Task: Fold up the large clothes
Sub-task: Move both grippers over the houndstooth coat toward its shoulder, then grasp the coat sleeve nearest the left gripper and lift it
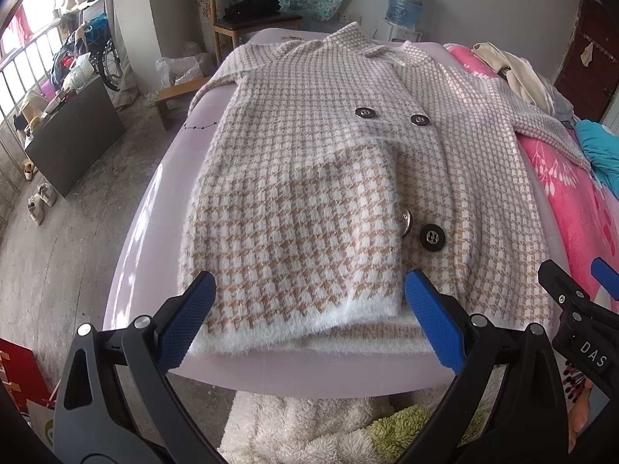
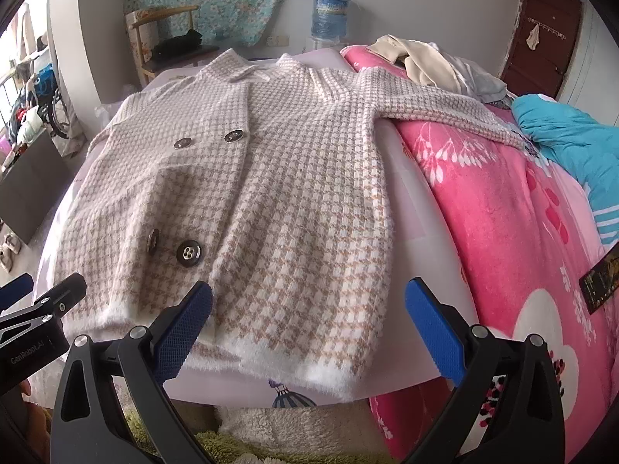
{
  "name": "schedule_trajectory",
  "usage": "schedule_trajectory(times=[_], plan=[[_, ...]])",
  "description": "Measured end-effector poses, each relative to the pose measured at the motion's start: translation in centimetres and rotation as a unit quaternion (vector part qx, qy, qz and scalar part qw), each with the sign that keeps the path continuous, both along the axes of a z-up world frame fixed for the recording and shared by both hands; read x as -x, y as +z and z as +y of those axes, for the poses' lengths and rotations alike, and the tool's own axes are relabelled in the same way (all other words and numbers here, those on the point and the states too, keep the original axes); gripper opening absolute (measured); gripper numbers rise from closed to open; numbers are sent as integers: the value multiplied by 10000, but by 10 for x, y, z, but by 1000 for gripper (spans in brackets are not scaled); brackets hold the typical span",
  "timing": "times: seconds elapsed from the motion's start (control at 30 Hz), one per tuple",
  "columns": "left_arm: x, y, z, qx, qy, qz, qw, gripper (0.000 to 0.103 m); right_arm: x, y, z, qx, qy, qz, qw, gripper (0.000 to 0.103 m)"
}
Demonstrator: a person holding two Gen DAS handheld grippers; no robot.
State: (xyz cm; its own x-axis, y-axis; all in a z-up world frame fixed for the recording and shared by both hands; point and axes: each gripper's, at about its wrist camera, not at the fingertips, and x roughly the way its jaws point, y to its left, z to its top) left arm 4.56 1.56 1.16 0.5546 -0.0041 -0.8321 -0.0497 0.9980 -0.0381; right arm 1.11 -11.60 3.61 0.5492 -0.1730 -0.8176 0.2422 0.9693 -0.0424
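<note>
coat (image 1: 309,162) lies flat, front up, on the bed (image 1: 154,208). left gripper (image 1: 309,305) and right gripper (image 2: 309,305) gape empty above its hem; fuzzy knit may slip, skewing the fold.

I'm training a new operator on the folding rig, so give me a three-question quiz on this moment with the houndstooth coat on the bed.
1. True or false: both grippers, left gripper and right gripper, are open and hold nothing.
2. How many dark buttons show on the coat? A) two B) four C) six
3. Fill in: the coat's outstretched sleeve lies over the ____ blanket.

Key:
1. True: on each, the blue fingers stand wide apart near the white hem, gripping nothing.
2. B: an upper pair, and a lower pair with one button facing up.
3. pink.
</note>
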Motion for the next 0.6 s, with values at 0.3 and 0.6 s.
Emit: schedule_trajectory(times=[0.3, 0.6], plan=[[-35, 5, 4, 50, -330, -270, 9991, 95, -32, 10, 12, 90, 503, -235, 9984, 97], [-73, 13, 24, 834, -831, -687, 9907, 95, -84, 16, 19, -334, 1239, -520, 9904, 97]])
